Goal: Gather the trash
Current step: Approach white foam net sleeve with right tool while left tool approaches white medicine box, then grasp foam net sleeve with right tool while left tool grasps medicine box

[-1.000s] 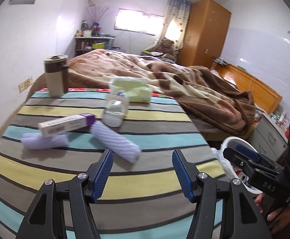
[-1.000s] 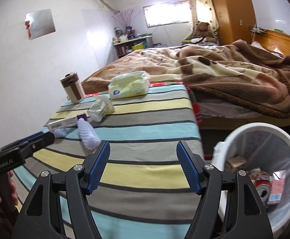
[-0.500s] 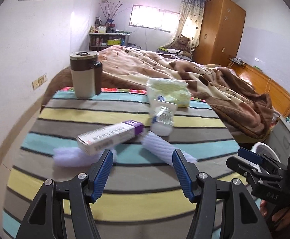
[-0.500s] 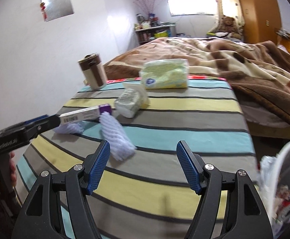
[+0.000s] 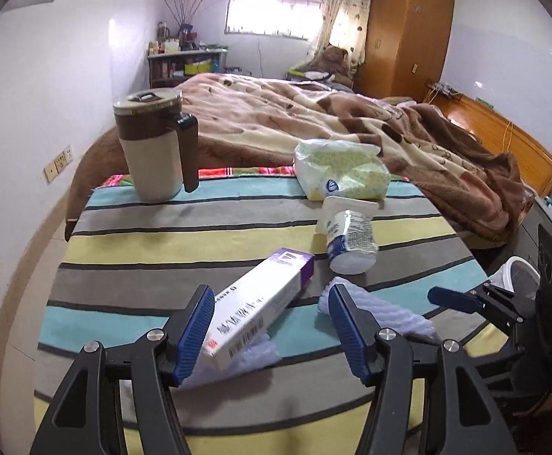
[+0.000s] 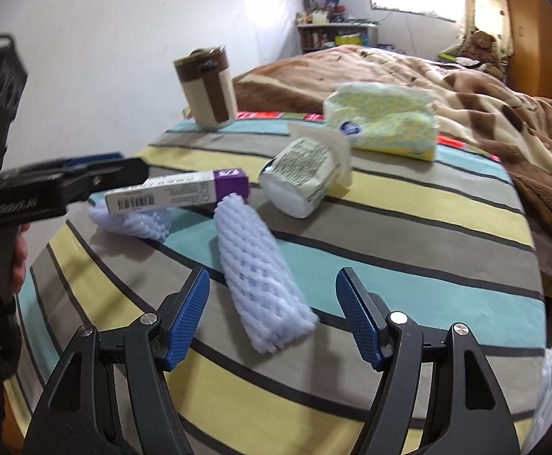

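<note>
A white box with a purple end (image 5: pixel 260 303) lies across a pale foam net sleeve (image 5: pixel 245 360) on the striped tablecloth (image 5: pixel 154 265). Its near end sits between the fingers of my left gripper (image 5: pixel 272 328), which is open and not pressing on it. A second foam net sleeve (image 6: pixel 264 276) lies with its near end between the fingers of my right gripper (image 6: pixel 272 318), also open and apart from it. A crumpled yogurt cup (image 6: pixel 302 180) lies on its side behind them.
A brown and cream lidded mug (image 5: pixel 154 148) stands at the back left and a yellow tissue pack (image 5: pixel 340 174) at the back right. A white bin's rim (image 5: pixel 518 276) shows past the table's right edge. A bed with a brown blanket (image 5: pixel 351 121) lies beyond.
Both grippers have moved forward over the table towards the items. The box now lies between the left fingers and a foam sleeve between the right ones. The bin has slid out of the right view.
</note>
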{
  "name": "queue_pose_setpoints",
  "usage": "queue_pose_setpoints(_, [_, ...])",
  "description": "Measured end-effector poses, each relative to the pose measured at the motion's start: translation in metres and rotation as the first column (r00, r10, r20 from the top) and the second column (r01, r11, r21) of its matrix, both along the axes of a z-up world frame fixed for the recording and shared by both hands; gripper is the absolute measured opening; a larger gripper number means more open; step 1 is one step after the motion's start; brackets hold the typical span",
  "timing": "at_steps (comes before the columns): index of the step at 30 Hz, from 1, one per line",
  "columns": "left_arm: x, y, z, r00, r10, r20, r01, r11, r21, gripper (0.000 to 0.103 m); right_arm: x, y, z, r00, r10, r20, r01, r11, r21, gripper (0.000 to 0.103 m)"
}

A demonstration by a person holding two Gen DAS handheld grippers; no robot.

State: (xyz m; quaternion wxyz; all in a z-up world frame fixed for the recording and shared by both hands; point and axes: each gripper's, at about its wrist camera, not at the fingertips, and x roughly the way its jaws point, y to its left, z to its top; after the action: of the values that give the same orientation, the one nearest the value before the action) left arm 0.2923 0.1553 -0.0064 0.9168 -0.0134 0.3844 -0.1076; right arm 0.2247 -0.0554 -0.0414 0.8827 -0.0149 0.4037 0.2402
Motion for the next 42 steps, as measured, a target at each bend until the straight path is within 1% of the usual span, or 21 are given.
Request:
queue_pose_setpoints(3, [0.012, -0.001, -0.007, 0.999, -0.042, -0.022, 0.042, 0.999, 0.032, 0.062, 0.003, 0.008, -0.006, 1.0, 0.019, -0.025, -0.02, 0.999, -0.027, 0.071])
queue_pose_setpoints(6, [0.024, 0.002, -0.015, 0.999, -0.029, -0.045, 0.031, 0.999, 0.037, 0.062, 0.004, 0.009, -0.01, 0.999, 0.027, -0.042, -0.028, 0.999, -0.035, 0.071])
queue_pose_setpoints(7, [0.027, 0.003, -0.016, 0.998, -0.034, -0.048, 0.036, 0.999, 0.038, 0.062, 0.005, 0.008, -0.01, 0.998, 0.026, -0.049, -0.028, 0.999, -0.031, 0.069])
queue_pose_setpoints(8, [0.031, 0.004, -0.018, 0.998, -0.034, -0.055, 0.036, 0.999, 0.038, 0.062, 0.006, 0.007, -0.011, 0.998, 0.027, -0.059, -0.028, 0.999, -0.025, 0.063])
queue_pose_setpoints(10, [0.04, 0.006, -0.023, 0.996, -0.041, -0.083, 0.044, 0.998, 0.034, 0.062, 0.008, 0.006, -0.013, 0.997, 0.024, -0.072, -0.026, 0.999, -0.024, 0.055])
queue_pose_setpoints(12, [0.045, 0.005, -0.028, 0.994, -0.047, -0.102, 0.051, 0.998, 0.036, 0.062, 0.009, 0.004, -0.014, 0.996, 0.022, -0.081, -0.024, 0.999, -0.021, 0.055])
queue_pose_setpoints(14, [0.048, 0.003, -0.031, 0.991, -0.069, -0.116, 0.074, 0.997, 0.034, 0.062, 0.01, 0.005, -0.014, 0.996, 0.019, -0.085, -0.021, 1.0, -0.019, 0.047])
queue_pose_setpoints(17, [0.051, -0.005, -0.041, 0.984, -0.106, -0.144, 0.112, 0.993, 0.034, 0.062, 0.011, 0.005, -0.015, 0.996, 0.021, -0.086, -0.023, 1.0, -0.017, 0.042])
queue_pose_setpoints(20, [0.053, -0.008, -0.048, 0.981, -0.096, -0.168, 0.103, 0.994, 0.035, 0.062, 0.011, 0.003, -0.015, 0.996, 0.018, -0.087, -0.02, 1.0, -0.011, 0.038])
queue_pose_setpoints(25, [0.05, -0.013, -0.053, 0.977, -0.111, -0.185, 0.121, 0.992, 0.043, 0.062, 0.012, -0.003, -0.015, 0.996, 0.003, -0.091, -0.003, 1.0, 0.005, 0.034])
queue_pose_setpoints(31, [0.047, -0.014, -0.059, 0.975, -0.086, -0.206, 0.093, 0.995, 0.022, 0.062, 0.009, -0.007, -0.014, 0.996, 0.001, -0.09, 0.0, 1.0, 0.011, 0.034])
queue_pose_setpoints(36, [0.046, -0.011, -0.055, 0.978, -0.053, -0.2, 0.048, 0.998, -0.028, 0.062, 0.007, -0.01, -0.014, 0.996, -0.007, -0.089, 0.008, 1.0, 0.014, 0.034])
queue_pose_setpoints(37, [0.046, -0.011, -0.054, 0.98, -0.045, -0.195, 0.041, 0.999, -0.026, 0.061, 0.007, -0.01, -0.014, 0.996, -0.009, -0.09, 0.01, 1.0, 0.015, 0.034])
queue_pose_setpoints(40, [0.046, -0.014, -0.056, 0.979, -0.033, -0.2, 0.033, 0.999, 0.0, 0.037, 0.007, -0.013, -0.015, 0.996, -0.012, -0.093, 0.014, 1.0, 0.019, 0.034])
queue_pose_setpoints(42, [0.044, -0.016, -0.056, 0.981, -0.03, -0.194, 0.031, 1.0, 0.004, 0.037, 0.007, -0.014, -0.015, 0.995, -0.013, -0.095, 0.016, 1.0, 0.022, 0.034])
